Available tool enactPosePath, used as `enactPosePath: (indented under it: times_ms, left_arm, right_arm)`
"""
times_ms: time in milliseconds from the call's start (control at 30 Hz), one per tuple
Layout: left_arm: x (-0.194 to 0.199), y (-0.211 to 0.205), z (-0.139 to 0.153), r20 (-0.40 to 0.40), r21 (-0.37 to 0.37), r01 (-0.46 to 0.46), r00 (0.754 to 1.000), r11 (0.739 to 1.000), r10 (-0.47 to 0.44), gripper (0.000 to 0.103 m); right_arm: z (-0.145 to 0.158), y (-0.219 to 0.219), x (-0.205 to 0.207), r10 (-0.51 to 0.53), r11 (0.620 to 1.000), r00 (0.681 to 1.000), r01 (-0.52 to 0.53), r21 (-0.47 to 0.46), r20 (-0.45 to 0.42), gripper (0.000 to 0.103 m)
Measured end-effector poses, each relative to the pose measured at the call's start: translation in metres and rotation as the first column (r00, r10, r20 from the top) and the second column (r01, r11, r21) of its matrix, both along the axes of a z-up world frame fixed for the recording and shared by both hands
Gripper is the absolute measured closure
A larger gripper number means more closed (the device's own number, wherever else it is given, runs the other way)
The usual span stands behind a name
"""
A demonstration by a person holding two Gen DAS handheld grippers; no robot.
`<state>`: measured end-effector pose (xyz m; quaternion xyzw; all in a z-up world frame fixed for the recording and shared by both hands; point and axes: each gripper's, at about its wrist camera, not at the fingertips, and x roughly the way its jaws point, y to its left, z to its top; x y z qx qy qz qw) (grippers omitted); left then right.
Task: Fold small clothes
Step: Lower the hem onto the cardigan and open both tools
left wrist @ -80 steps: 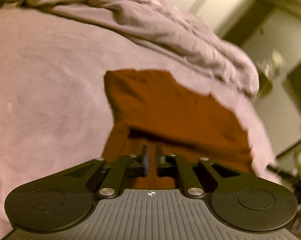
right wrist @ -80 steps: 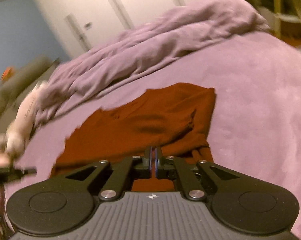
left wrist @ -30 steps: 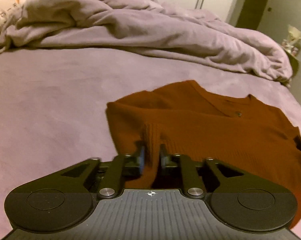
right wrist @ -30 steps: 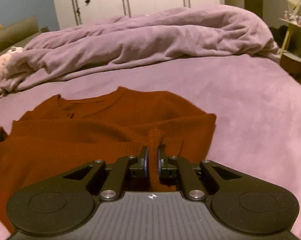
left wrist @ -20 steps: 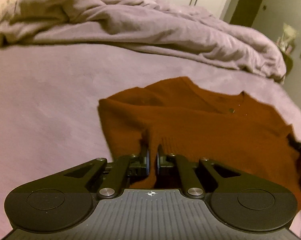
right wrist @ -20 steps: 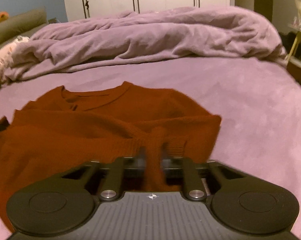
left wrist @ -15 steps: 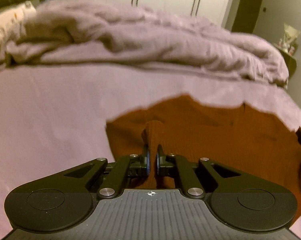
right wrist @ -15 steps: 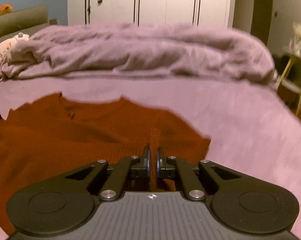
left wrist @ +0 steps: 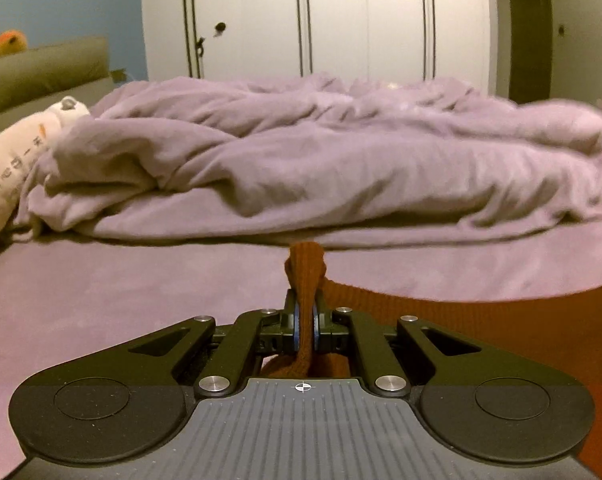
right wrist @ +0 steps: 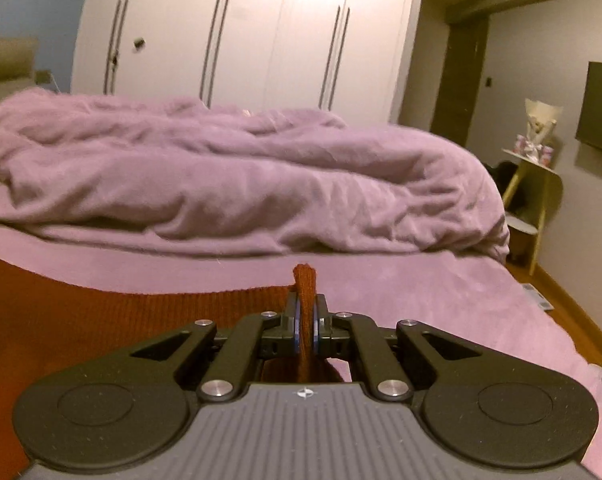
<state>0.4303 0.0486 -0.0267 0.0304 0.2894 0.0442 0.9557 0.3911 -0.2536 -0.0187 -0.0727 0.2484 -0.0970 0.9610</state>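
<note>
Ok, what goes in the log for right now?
left gripper: shut on sweater | right gripper: shut on sweater | sweater: pinched both ends, over bed

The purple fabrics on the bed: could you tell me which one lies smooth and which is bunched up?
The bedsheet under the rust sweater lies smooth; the duvet behind it is heaped in crumpled folds near the wardrobe.

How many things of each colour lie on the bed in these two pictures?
Rust-orange: 1, the sweater, pinched by the left gripper and right gripper.
Purple: 1, the duvet.
Cream: 1, the plush pillow.
Total: 3
</note>
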Motion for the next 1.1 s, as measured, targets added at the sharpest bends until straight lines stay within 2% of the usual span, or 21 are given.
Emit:
enactPosePath:
  times_ms: [100, 200, 267, 400, 467, 533, 567, 633, 700, 733, 800, 833, 900, 933, 1000, 1033, 1067, 1100]
  left_arm:
    - [0.009, -0.001, -0.031, -0.033, 0.027, -0.043, 0.999, 0.999, 0.044, 0.095]
    - [0.011, 0.003, -0.058, -0.070, 0.072, -0.078, 0.994, 0.994, 0.083, 0.094]
    - [0.015, 0.011, -0.069, -0.107, 0.045, -0.108, 0.988, 0.993, 0.112, 0.089]
    - [0.017, 0.021, -0.065, -0.124, 0.034, -0.160, 0.979, 0.986, 0.164, 0.067]
    - [0.009, 0.026, -0.057, -0.134, 0.030, -0.137, 0.981, 0.990, 0.140, 0.067]
    - [-0.006, 0.026, -0.045, -0.136, 0.040, -0.116, 0.983, 0.992, 0.120, 0.068]
    - [-0.018, 0.026, -0.037, -0.146, 0.024, -0.095, 0.985, 0.995, 0.097, 0.068]
    - [-0.047, 0.024, -0.021, -0.190, -0.104, -0.045, 0.981, 0.994, 0.025, 0.062]
    - [-0.073, 0.017, -0.013, -0.185, -0.263, 0.021, 0.980, 0.964, -0.072, 0.035]
    - [-0.083, 0.011, -0.012, -0.168, -0.305, 0.051, 0.980, 0.951, -0.107, 0.031]
    - [-0.100, -0.007, -0.019, -0.130, -0.275, 0.083, 0.984, 0.958, -0.123, 0.031]
    - [-0.103, -0.013, -0.025, -0.141, -0.246, 0.078, 0.983, 0.966, -0.115, 0.032]
    - [-0.107, -0.017, -0.038, -0.157, -0.228, 0.062, 0.983, 0.972, -0.100, 0.032]
    - [-0.111, -0.015, -0.041, -0.127, -0.205, 0.066, 0.987, 0.976, -0.094, 0.033]
    - [-0.117, -0.007, -0.043, -0.099, -0.136, 0.047, 0.993, 0.990, -0.061, 0.037]
    - [-0.118, 0.000, -0.044, -0.099, -0.127, 0.032, 0.994, 0.991, -0.044, 0.038]
    - [-0.119, 0.011, -0.045, -0.097, -0.138, 0.018, 0.995, 0.990, -0.031, 0.035]
    - [-0.122, 0.019, -0.046, -0.100, -0.130, -0.009, 0.995, 0.992, -0.004, 0.035]
  right_arm:
    - [-0.032, -0.004, 0.012, -0.023, 1.000, 0.999, 0.022, -0.017, -0.040, 0.098]
    - [-0.050, -0.012, 0.021, -0.036, 0.999, 0.996, 0.038, 0.023, -0.083, 0.098]
    - [-0.055, -0.014, 0.024, -0.037, 0.999, 0.995, 0.040, 0.032, -0.094, 0.097]
    - [-0.065, -0.022, 0.035, -0.067, 0.996, 0.985, 0.075, 0.049, -0.159, 0.095]
    - [-0.062, -0.020, 0.034, -0.072, 0.996, 0.985, 0.078, 0.032, -0.157, 0.089]
    - [-0.052, -0.016, 0.021, -0.094, 0.995, 0.989, 0.097, 0.021, -0.117, 0.086]
    - [-0.045, -0.014, 0.010, -0.085, 0.995, 0.991, 0.090, 0.042, -0.099, 0.086]
    - [-0.030, -0.006, -0.019, -0.010, 0.991, 0.998, 0.019, 0.129, -0.068, 0.086]
    - [-0.022, 0.013, -0.052, 0.112, 0.974, 0.993, -0.102, 0.201, -0.043, 0.085]
    - [-0.021, 0.025, -0.064, 0.167, 0.964, 0.985, -0.156, 0.218, -0.036, 0.085]
    - [-0.022, 0.052, -0.090, 0.276, 0.929, 0.961, -0.261, 0.263, -0.022, 0.083]
    - [-0.026, 0.069, -0.101, 0.347, 0.903, 0.938, -0.324, 0.283, -0.030, 0.083]
    - [-0.039, 0.088, -0.115, 0.409, 0.878, 0.911, -0.373, 0.301, -0.062, 0.082]
    - [-0.047, 0.093, -0.119, 0.429, 0.865, 0.898, -0.379, 0.329, -0.092, 0.082]
    - [-0.054, 0.085, -0.131, 0.412, 0.868, 0.909, -0.370, 0.331, -0.063, 0.082]
    - [-0.054, 0.075, -0.134, 0.392, 0.878, 0.918, -0.351, 0.324, -0.067, 0.082]
    - [-0.055, 0.059, -0.135, 0.351, 0.887, 0.934, -0.309, 0.342, -0.066, 0.082]
    - [-0.056, 0.036, -0.137, 0.301, 0.884, 0.952, -0.254, 0.392, -0.061, 0.083]
